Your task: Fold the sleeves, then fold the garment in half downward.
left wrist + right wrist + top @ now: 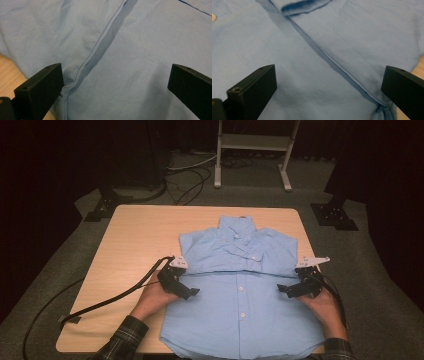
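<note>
A light blue button-up shirt [240,305] lies front up on the wooden table [135,235], collar at the far side, its sleeves folded across the chest. My left gripper [192,292] rests on the shirt's left edge, jaws wide open over a folded seam [100,47]. On the shirt's right edge sits my right gripper [282,289], also open, above the sleeve's folded edge [342,67]. Neither holds any cloth between its fingers [41,87].
A black cable [100,302] trails from the left gripper across the table's left side. Beyond the table stand a white metal frame [252,145] and black stand feet [332,215] on grey carpet. Bare wood lies left of the shirt.
</note>
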A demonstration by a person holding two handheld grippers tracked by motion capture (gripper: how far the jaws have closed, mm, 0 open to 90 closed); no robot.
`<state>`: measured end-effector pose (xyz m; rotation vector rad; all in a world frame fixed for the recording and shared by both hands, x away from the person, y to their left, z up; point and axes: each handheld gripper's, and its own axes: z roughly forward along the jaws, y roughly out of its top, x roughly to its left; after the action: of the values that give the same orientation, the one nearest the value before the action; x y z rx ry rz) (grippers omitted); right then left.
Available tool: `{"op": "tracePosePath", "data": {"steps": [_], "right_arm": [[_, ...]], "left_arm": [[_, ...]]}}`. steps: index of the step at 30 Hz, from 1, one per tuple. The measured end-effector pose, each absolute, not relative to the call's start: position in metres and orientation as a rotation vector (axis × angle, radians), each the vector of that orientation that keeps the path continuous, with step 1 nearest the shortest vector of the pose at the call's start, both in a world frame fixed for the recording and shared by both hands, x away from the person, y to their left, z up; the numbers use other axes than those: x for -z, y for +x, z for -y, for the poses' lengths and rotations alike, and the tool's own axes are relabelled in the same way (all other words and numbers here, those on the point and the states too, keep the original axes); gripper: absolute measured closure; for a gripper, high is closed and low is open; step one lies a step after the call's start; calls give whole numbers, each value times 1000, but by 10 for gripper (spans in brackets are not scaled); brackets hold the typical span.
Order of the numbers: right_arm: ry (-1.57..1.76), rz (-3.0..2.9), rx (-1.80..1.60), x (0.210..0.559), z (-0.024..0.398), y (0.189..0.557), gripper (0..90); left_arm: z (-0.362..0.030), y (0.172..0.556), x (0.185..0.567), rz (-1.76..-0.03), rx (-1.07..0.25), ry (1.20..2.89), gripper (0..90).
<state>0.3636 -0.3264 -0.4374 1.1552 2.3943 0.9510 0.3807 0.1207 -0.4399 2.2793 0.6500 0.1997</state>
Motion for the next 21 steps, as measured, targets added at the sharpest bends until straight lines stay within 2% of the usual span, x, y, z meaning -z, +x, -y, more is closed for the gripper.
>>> {"op": "tracePosePath", "data": {"steps": [21], "right_arm": [[1165,-2396,-940,444,326,363,0]], "left_arm": [[-122,380,439,-654,-187,2292,0]]}}
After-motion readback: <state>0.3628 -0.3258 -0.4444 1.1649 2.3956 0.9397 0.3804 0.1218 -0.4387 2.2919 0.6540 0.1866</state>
